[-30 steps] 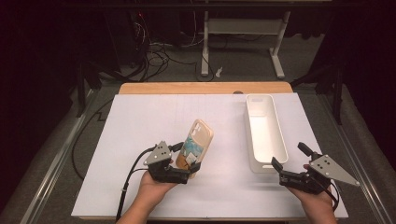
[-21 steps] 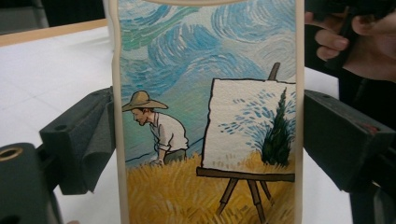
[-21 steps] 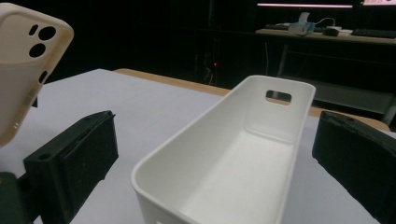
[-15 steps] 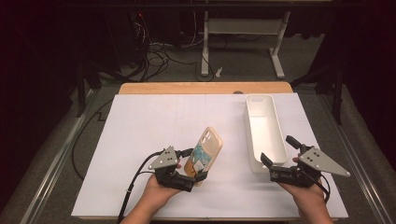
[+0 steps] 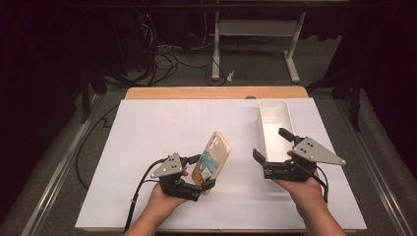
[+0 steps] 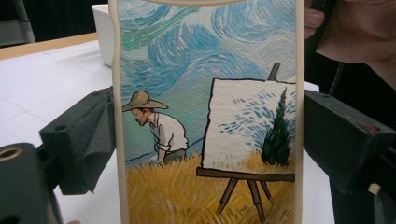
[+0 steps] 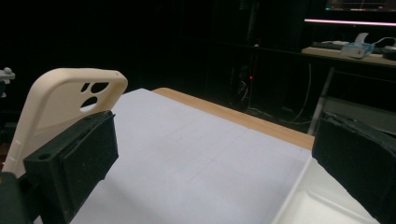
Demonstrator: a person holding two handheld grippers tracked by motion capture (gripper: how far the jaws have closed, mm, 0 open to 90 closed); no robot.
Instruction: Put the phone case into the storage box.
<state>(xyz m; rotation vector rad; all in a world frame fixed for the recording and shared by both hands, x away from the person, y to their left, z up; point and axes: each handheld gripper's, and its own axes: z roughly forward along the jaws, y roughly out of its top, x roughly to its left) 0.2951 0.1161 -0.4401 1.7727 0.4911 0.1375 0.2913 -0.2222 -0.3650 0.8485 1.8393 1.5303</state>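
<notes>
A cream phone case point(image 5: 215, 156) with a painted scene of a man in a straw hat and an easel stands nearly upright over the white mat. My left gripper point(image 5: 202, 173) is shut on its lower part. In the left gripper view both pads press the long edges of the case point(image 6: 205, 93). My right gripper point(image 5: 269, 143) is open with nothing between its jaws. It hovers to the right of the case, over the near end of the white tray point(image 5: 275, 110). The right gripper view shows the plain back of the case point(image 7: 60, 98), with its camera cut-outs, at the left.
The long white tray point(image 7: 317, 205) lies lengthwise at the right of the mat point(image 5: 162, 132). A wooden table edge point(image 5: 196, 92) runs along the back. Beyond it are a dark floor with cables point(image 5: 167, 54) and a desk frame point(image 5: 255, 34).
My right gripper has moved left and risen, from the mat's right edge to the tray's near end. The case in my left gripper has turned a little more upright.
</notes>
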